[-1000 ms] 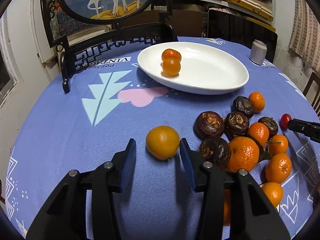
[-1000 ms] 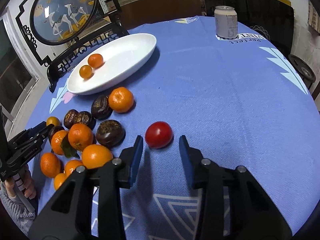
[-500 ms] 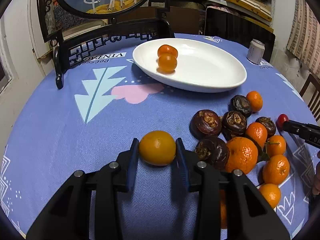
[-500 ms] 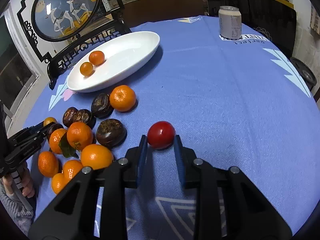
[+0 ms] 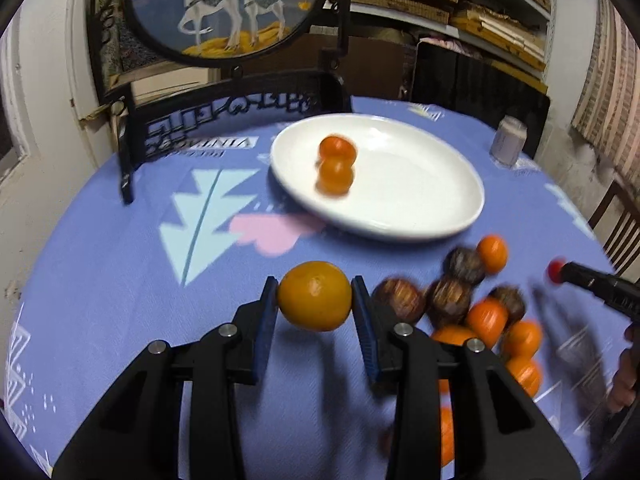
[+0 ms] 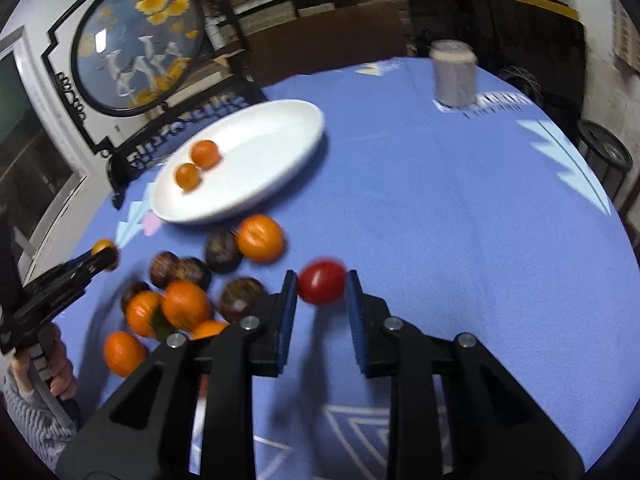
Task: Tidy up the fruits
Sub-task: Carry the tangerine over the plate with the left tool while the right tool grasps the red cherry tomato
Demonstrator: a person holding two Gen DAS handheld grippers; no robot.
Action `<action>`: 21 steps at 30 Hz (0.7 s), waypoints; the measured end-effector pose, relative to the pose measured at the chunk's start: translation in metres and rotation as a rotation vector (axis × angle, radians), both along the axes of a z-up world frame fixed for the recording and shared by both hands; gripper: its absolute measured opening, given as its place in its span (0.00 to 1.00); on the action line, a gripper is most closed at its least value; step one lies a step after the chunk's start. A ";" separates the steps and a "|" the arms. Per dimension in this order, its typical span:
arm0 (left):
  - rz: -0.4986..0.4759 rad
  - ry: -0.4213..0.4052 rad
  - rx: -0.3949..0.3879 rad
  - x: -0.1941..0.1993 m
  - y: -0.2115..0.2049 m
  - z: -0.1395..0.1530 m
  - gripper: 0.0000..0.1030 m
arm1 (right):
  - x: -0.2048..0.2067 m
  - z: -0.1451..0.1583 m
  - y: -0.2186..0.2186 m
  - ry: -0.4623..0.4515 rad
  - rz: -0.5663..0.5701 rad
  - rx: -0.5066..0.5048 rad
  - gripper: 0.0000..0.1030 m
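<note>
A second ago both claws stood open around fruit lying on the cloth; now each has closed on its piece and is lifting it. My left gripper pinches the orange between its blue pads, and the orange hangs clear of the tablecloth, on the near side of the white plate. My right gripper has just finished closing on the red tomato; the pads press both its sides, and it too sits off the cloth, nearer to me than the plate and off to its right in that camera's view.

Both views are smeared by motion, which fits a lift under way.

Two small oranges already sit together on the plate's left half. The pile of loose fruit, orange ones mixed with dark brown ones, remains on the cloth just in front of the plate's near rim.

I judge the pick-up done for both pieces. What follows is the carry across to the plate, whose right half is bare. The tomato is smooth and round, so I would keep the squeeze steady on the way.
</note>
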State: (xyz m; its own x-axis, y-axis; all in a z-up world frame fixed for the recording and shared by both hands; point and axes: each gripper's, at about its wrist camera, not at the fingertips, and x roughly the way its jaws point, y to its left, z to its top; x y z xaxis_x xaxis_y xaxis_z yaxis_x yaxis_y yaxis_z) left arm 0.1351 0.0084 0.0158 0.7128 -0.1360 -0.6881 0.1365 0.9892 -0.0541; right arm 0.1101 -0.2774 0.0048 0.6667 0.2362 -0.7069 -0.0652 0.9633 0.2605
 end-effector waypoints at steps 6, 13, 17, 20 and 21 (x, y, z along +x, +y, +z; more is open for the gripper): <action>-0.026 -0.027 0.010 0.046 -0.030 0.019 0.36 | 0.050 0.037 0.041 -0.035 0.076 -0.024 0.16; -0.036 0.010 -0.035 0.071 -0.037 -0.001 0.36 | 0.059 0.022 0.035 -0.007 0.089 -0.046 0.20; -0.045 0.005 -0.054 0.064 -0.030 0.002 0.36 | 0.030 0.000 0.015 0.048 0.090 -0.056 0.20; -0.038 -0.022 -0.051 0.057 -0.028 0.010 0.36 | 0.023 -0.015 0.009 0.075 0.085 -0.058 0.22; -0.036 -0.030 -0.049 0.054 -0.027 0.012 0.36 | 0.024 -0.018 0.009 0.077 0.085 -0.050 0.22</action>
